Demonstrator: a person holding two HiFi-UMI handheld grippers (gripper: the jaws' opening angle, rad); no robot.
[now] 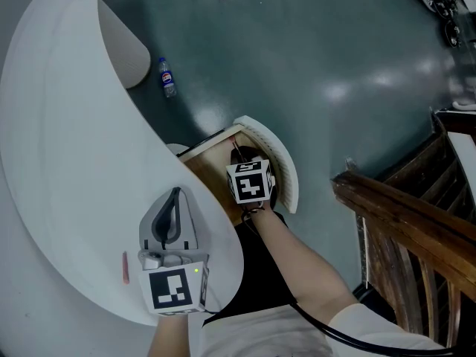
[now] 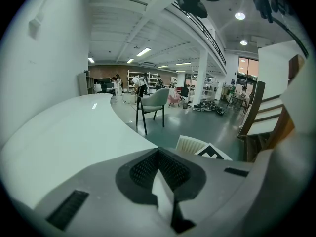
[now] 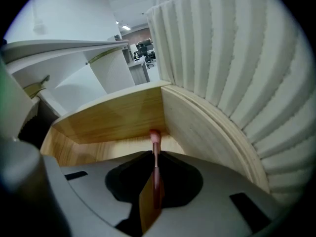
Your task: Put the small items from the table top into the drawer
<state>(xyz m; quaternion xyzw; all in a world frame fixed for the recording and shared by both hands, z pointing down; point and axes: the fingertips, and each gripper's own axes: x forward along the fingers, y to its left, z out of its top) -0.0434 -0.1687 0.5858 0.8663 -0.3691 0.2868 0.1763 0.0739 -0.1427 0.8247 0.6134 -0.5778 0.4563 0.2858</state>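
Table top (image 1: 59, 162), white and curved, is taking up the left of the head view. The drawer (image 1: 281, 162) beneath its edge is standing pulled out, its wooden inside laid bare to receive things. The right gripper (image 3: 153, 168) is pointing steeply down into that opening. Its jaws are pinching a thin pink brush (image 3: 155, 144) by the handle, so the tuft is leading towards the wooden floor near the back corner. Held this way, the brush looks ready to be lowered and let go; it is not yet lying in the drawer. The left gripper (image 1: 173, 213) is resting on the table top with its jaws pressed together on nothing, probably parked out of the way. Near it a small pink item (image 1: 125, 268) is lying on the table, seemingly waiting its turn.
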